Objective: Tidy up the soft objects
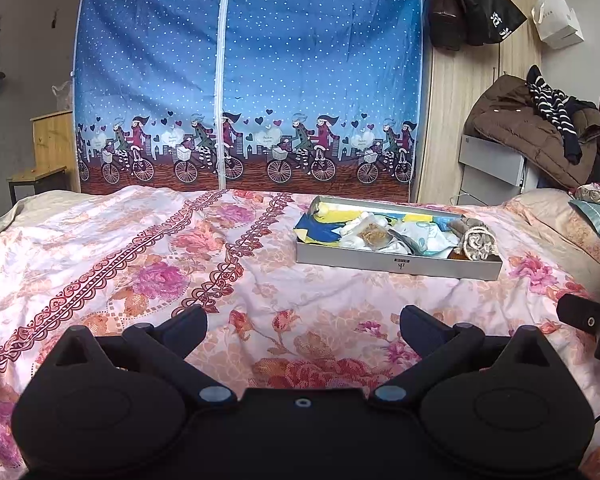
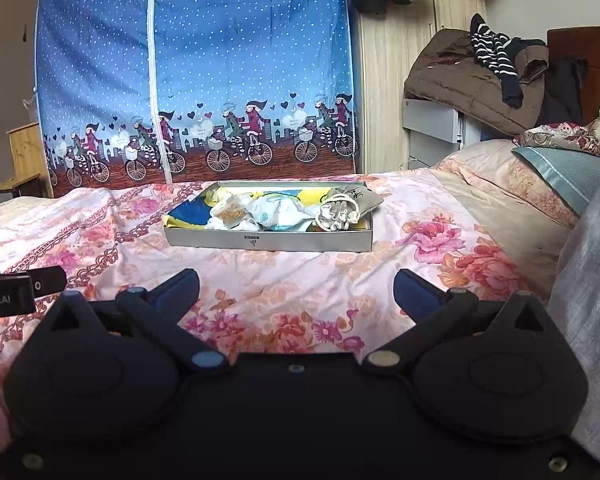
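Note:
A shallow grey box (image 1: 396, 265) lies on the floral bedspread, ahead and to the right in the left wrist view, and ahead of centre in the right wrist view (image 2: 268, 242). It holds several soft items: a grey drawstring pouch (image 2: 342, 208), a pale printed cloth (image 2: 280, 212), a small bag with brown filling (image 2: 230, 213), and blue and yellow fabric (image 2: 184, 213). My left gripper (image 1: 303, 320) is open and empty above the bedspread, short of the box. My right gripper (image 2: 296, 286) is open and empty, also short of the box.
The floral bedspread (image 1: 140, 264) covers the bed. A blue fabric wardrobe (image 1: 248, 80) stands behind it. A brown coat with a striped garment (image 2: 480, 72) lies on a white box at the right. Pillows (image 2: 560, 176) lie at the right. Bags (image 1: 472, 8) hang on a wooden wardrobe.

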The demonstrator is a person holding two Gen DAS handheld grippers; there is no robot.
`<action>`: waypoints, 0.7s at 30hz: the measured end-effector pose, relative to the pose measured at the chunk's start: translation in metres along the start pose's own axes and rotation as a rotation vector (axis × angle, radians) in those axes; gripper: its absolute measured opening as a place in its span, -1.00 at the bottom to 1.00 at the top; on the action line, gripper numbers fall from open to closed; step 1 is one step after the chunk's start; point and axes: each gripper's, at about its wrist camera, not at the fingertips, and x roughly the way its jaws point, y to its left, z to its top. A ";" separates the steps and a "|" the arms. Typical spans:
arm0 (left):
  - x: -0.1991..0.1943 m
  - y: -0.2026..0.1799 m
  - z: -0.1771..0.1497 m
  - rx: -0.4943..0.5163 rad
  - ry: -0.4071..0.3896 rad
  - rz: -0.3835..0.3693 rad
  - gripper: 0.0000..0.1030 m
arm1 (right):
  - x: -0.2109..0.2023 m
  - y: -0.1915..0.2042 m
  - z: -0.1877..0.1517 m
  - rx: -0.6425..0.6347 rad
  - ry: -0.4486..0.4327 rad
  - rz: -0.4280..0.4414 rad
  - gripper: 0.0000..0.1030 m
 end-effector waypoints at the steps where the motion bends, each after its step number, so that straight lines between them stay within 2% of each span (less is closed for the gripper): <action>1: 0.001 -0.001 0.000 0.004 0.004 0.002 0.99 | -0.001 0.000 0.000 -0.003 0.000 0.001 0.99; 21: 0.003 -0.003 -0.001 0.016 0.014 0.007 0.99 | 0.002 -0.004 0.001 -0.017 0.025 0.002 0.99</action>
